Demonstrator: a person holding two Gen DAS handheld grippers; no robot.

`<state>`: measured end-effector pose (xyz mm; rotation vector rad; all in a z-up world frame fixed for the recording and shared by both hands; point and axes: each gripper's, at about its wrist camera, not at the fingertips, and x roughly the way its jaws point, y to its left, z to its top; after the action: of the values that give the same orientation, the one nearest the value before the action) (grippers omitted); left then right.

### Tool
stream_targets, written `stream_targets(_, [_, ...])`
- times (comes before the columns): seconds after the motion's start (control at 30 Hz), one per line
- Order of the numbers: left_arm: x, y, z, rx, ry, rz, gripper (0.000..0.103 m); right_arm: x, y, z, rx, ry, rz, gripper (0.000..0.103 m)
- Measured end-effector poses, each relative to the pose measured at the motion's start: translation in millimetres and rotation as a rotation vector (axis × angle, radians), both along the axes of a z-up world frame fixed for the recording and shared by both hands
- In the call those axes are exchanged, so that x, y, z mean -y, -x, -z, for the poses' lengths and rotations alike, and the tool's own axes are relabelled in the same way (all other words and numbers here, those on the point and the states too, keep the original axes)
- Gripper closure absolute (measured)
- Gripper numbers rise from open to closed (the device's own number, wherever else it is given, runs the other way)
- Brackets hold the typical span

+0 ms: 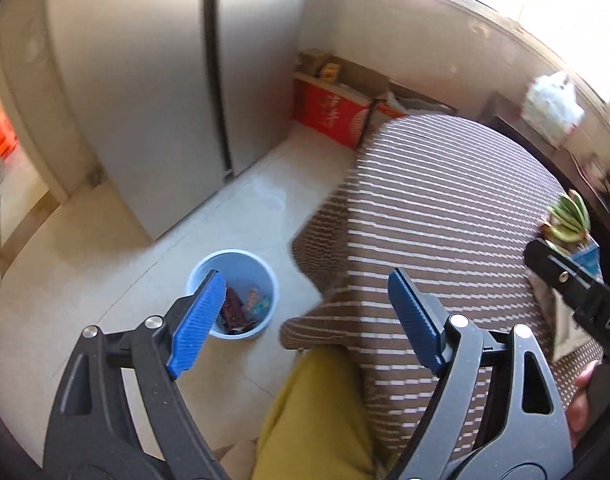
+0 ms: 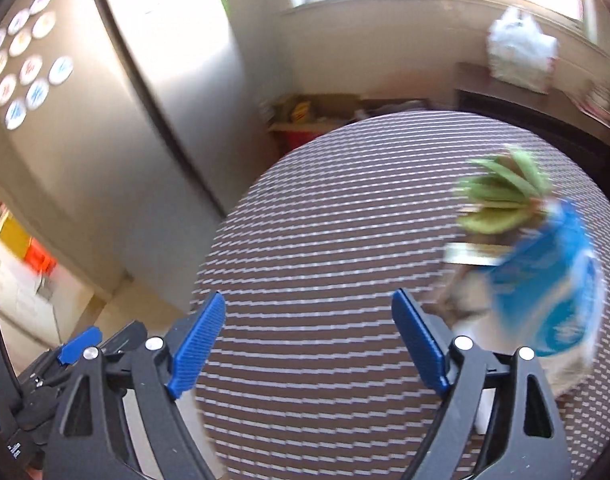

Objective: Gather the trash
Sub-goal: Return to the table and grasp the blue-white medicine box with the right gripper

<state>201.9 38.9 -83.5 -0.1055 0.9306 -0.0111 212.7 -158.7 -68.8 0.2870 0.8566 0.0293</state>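
A light blue bin (image 1: 247, 268) stands on the tiled floor beside a round table with a brown striped cloth (image 1: 445, 216); several wrappers lie inside it. My left gripper (image 1: 309, 312) hangs open above the floor and table edge, nothing between its blue pads. The right gripper (image 2: 309, 340) is open over the striped cloth (image 2: 345, 220), also with nothing in it. On the table's right side lie a blue packet (image 2: 545, 280), green peel-like scraps (image 2: 501, 196) and crumpled paper (image 2: 461, 300), all blurred. The right gripper's black arm (image 1: 577, 292) shows at the left wrist view's right edge.
A tall steel fridge (image 1: 153, 92) stands behind the bin, with round magnets (image 2: 29, 64) on its side. Cardboard boxes, one red (image 1: 333, 114), sit by the wall. A white plastic bag (image 2: 521, 50) rests on a dark sideboard. A person's yellow trouser leg (image 1: 317, 412) is below.
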Motion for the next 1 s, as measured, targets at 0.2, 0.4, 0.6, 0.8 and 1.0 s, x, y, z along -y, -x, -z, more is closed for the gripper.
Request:
stream_targets(0.2, [68, -1, -1, 0.001, 0.010, 0.121, 0.021, 80, 44, -6, 0.080, -0.067, 0.146, 0.019])
stream_targets(0.4, [128, 3, 3, -0.019, -0.009, 0.254, 0.021, 142, 83, 10, 0.086, -0.117, 0.298, 0.018])
stream_targets(0.6, [173, 11, 5, -0.023, -0.020, 0.340, 0.021, 187, 111, 40, 0.034, -0.212, 0.369, 0.018])
stream_targets(0.8, [191, 16, 9, -0.038, -0.065, 0.360, 0.021, 196, 113, 65, 0.024, -0.446, 0.267, 0.018])
stream_targets(1.0, [184, 16, 5, -0.031, -0.081, 0.339, 0.021, 193, 90, 67, 0.104, -0.605, 0.170, 0.019])
